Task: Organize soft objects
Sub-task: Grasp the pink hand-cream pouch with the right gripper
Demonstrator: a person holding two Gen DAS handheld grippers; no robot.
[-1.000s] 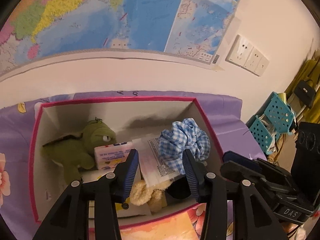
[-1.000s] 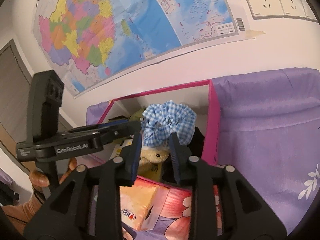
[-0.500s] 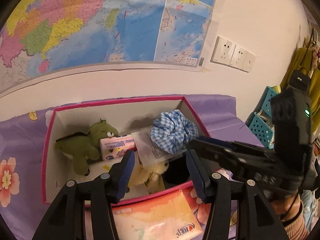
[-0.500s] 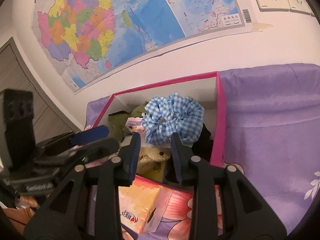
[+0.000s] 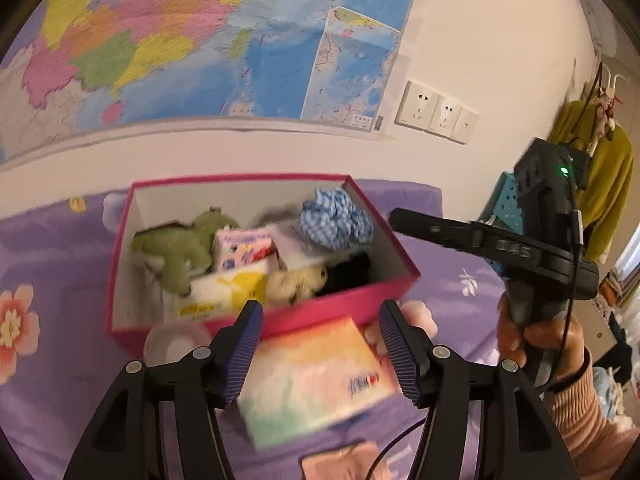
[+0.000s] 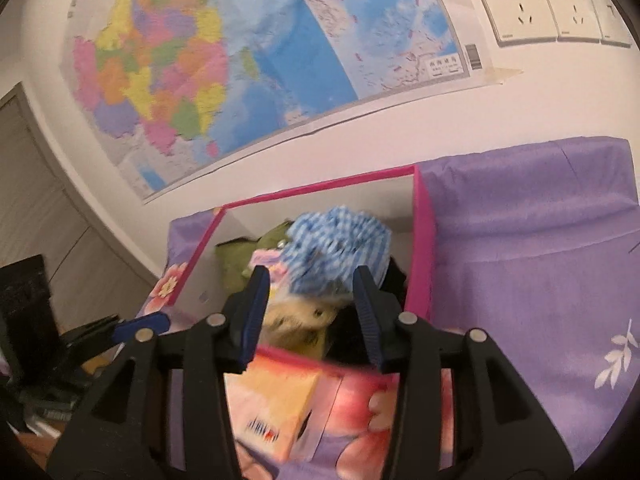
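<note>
A pink box (image 5: pixel 352 300) (image 6: pixel 422 248) sits on the purple bedspread. It holds a green plush toy (image 5: pixel 176 244), a blue checked scrunchie (image 5: pixel 334 220) (image 6: pixel 336 250), a pink tissue pack (image 5: pixel 244 248), a yellow-white pack (image 5: pixel 228 286), a cream plush (image 5: pixel 296 280) (image 6: pixel 300 320) and something black (image 5: pixel 348 272). An orange-pastel tissue pack (image 5: pixel 316 376) (image 6: pixel 276 404) lies in front of the box. My left gripper (image 5: pixel 320 348) is open, just above that pack. My right gripper (image 6: pixel 308 312) is open and empty near the box's front right corner; it shows in the left wrist view (image 5: pixel 480 236).
A map (image 5: pixel 200 40) and wall sockets (image 5: pixel 436 112) are on the wall behind the bed. A small pink cloth (image 5: pixel 344 460) lies on the purple bedspread (image 6: pixel 540 280) at the near edge. Teal baskets (image 5: pixel 504 204) and a hanging yellow garment (image 5: pixel 604 176) are at the right.
Both grippers have drawn back from the box toward me. My right gripper has opened wider. The scrunchie stays in the box, and the orange tissue pack now lies between my left fingers.
</note>
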